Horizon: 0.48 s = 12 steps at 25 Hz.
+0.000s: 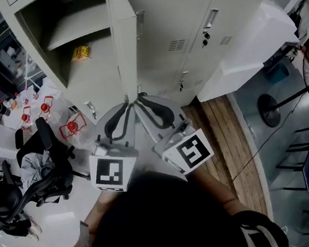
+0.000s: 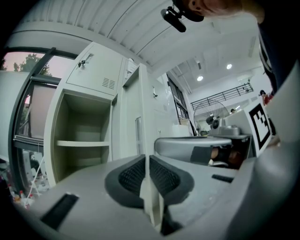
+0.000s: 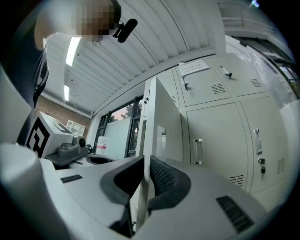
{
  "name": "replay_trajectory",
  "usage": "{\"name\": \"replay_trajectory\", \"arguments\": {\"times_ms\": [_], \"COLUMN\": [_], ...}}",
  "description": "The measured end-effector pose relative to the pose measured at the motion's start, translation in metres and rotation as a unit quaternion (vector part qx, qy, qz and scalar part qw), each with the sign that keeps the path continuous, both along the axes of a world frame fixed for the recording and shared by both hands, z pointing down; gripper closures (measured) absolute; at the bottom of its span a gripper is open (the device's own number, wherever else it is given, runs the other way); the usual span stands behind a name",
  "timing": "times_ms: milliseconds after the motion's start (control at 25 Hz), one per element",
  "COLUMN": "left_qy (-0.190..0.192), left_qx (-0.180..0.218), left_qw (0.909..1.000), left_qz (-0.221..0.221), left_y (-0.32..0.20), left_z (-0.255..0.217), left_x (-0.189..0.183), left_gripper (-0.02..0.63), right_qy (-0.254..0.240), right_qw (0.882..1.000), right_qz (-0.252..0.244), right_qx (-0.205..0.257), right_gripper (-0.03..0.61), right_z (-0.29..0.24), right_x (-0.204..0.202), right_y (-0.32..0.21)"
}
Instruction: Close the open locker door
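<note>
The open locker door (image 1: 125,46) stands edge-on towards me, swung out from the open locker (image 1: 72,30), which has a shelf inside. My left gripper (image 1: 125,102) and right gripper (image 1: 139,99) meet side by side at the door's free edge. In the left gripper view the door (image 2: 140,117) rises straight ahead, and the left gripper (image 2: 146,161) has its dark ribbed pads shut on the thin pale edge. In the right gripper view the right gripper (image 3: 146,164) is likewise shut on the door (image 3: 161,126), whose edge runs between the pads.
A yellow packet (image 1: 81,52) lies on the open locker's shelf. Closed lockers (image 1: 199,26) continue to the right, with a white machine (image 1: 257,47) beyond them. At the left stand a black office chair (image 1: 43,166) and red-capped bottles (image 1: 71,125). A fan's base (image 1: 269,110) is at the right.
</note>
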State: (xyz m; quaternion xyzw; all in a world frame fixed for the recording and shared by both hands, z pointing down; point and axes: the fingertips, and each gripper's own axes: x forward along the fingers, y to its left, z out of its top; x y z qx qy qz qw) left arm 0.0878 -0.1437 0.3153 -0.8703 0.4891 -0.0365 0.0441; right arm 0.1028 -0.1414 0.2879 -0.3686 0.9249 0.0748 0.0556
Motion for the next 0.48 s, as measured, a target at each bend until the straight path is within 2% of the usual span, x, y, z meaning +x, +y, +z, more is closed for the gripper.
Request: {"name": "replay_trajectory", "arguments": {"times_ms": [480], "left_qy": [0.000], "left_qx": [-0.005], "left_qw": [0.9999], "left_qz": [-0.009], "left_y": [-0.002], "left_z": [0.001], "left_x": [-0.009], "left_gripper": [0.597], "right_qy": [0.003], "right_qw": [0.999], "right_qz": [-0.039], "right_qx": [-0.001], "right_gripper": [0.529], "right_z": [-0.001], "right_x": [-0.012], "right_y": [0.002]}}
